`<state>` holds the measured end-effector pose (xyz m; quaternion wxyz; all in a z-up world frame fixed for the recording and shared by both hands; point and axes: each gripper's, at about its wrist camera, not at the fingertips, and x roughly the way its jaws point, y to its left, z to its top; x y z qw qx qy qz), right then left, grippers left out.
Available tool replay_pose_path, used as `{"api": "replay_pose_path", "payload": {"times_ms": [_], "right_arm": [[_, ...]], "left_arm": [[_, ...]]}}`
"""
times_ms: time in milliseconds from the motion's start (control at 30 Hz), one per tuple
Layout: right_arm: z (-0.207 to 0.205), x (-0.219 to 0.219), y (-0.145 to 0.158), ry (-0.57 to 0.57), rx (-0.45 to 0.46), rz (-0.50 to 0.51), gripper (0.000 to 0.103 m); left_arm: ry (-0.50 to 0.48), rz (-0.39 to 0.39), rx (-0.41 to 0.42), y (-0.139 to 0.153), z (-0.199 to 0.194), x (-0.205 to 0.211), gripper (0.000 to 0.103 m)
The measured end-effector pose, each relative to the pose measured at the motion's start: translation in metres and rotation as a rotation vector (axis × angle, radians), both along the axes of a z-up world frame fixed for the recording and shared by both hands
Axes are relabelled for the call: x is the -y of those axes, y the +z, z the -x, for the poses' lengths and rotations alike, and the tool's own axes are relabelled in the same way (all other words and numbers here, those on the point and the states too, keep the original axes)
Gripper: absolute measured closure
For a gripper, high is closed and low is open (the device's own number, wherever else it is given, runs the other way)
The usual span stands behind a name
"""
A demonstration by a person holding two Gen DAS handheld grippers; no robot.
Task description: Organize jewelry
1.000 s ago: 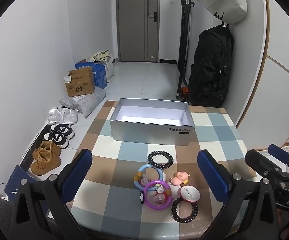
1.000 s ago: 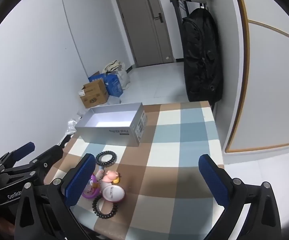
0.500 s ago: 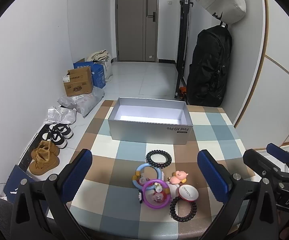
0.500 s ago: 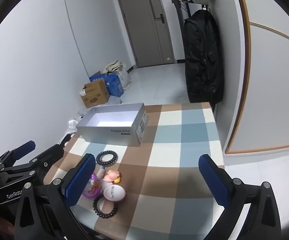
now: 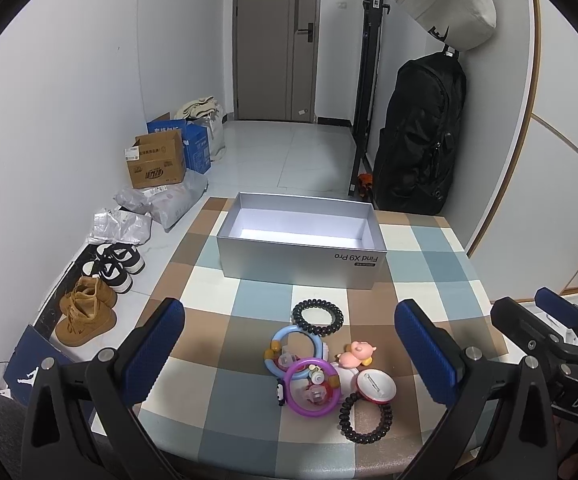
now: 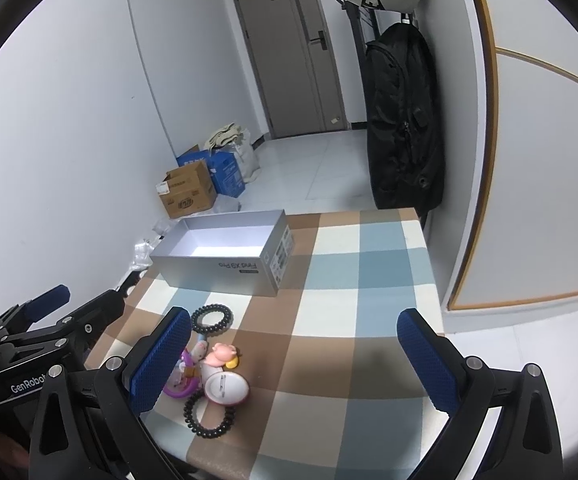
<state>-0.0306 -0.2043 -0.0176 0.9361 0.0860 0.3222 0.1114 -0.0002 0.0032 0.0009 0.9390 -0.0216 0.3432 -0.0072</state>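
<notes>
I hold the left tool (image 5: 289, 344) and right tool (image 6: 295, 354) spread wide, empty, above the near edge of the checked desk (image 5: 429, 264). I should take one piece cleanly from the cluster, then carry it to the open grey cardboard box (image 5: 301, 258) beyond. Two black coil bands (image 5: 317, 318), two plastic rings (image 5: 313, 386), one pink pig clip (image 5: 355, 358), one round white badge (image 5: 375, 386).

purple ring (image 6: 181, 384) behind tool pad

Left gripper (image 5: 289, 344) eases up and back, so the box (image 5: 301, 256) and jewelry pile (image 5: 321, 368) slide lower in its view; right gripper (image 6: 293, 356) tilts slightly, trinkets otherwise unmoved.
</notes>
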Motion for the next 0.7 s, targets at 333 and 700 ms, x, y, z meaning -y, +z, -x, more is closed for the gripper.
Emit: {"api": "replay_pose_path", "payload": {"times_ms": [333,700], "right_arm": [[-0.0013,0.0011,-0.0022,0.005,-0.005,0.005,0.000],[-0.0009,0.0001,-0.0027,0.002,-0.005,0.007,0.000]], "left_arm": [[0.000,0.009,-0.014,-0.0010,-0.0015,-0.0010,0.001],[0.001,0.010,-0.018,-0.0051,-0.0018,-0.0010,0.001]]}}
